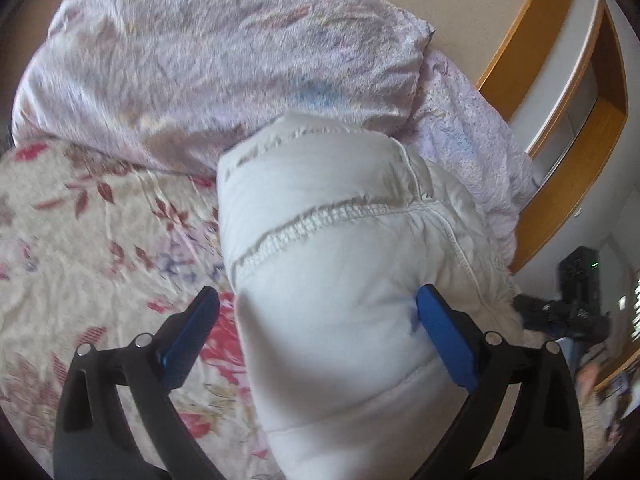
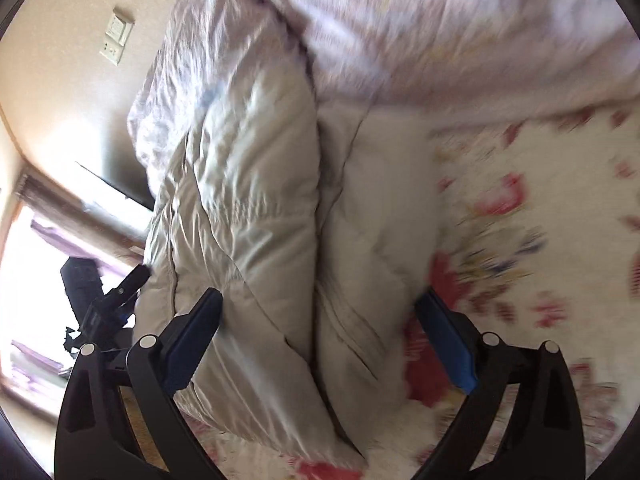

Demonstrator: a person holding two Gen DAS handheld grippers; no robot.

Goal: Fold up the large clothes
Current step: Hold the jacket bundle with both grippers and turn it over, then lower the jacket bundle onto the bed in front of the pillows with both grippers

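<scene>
A bulky off-white padded garment [image 1: 340, 264] lies folded on a floral bedspread [image 1: 100, 240]. My left gripper [image 1: 316, 312] is open, its blue fingers spread wide over the garment's near end; whether the right finger touches the fabric is unclear. In the right wrist view the same garment [image 2: 260, 220] shows as two thick folded layers with a crease between them. My right gripper [image 2: 318, 316] is open and straddles the garment's near end, with nothing held. The right view is blurred by motion.
A crumpled pale pink quilt [image 1: 208, 64] is heaped at the far side of the bed, also in the right wrist view [image 2: 440, 28]. A wooden bed frame [image 1: 572, 152] runs on the right. A wall switch plate [image 2: 117, 36] and a bright window [image 2: 32, 280] show left.
</scene>
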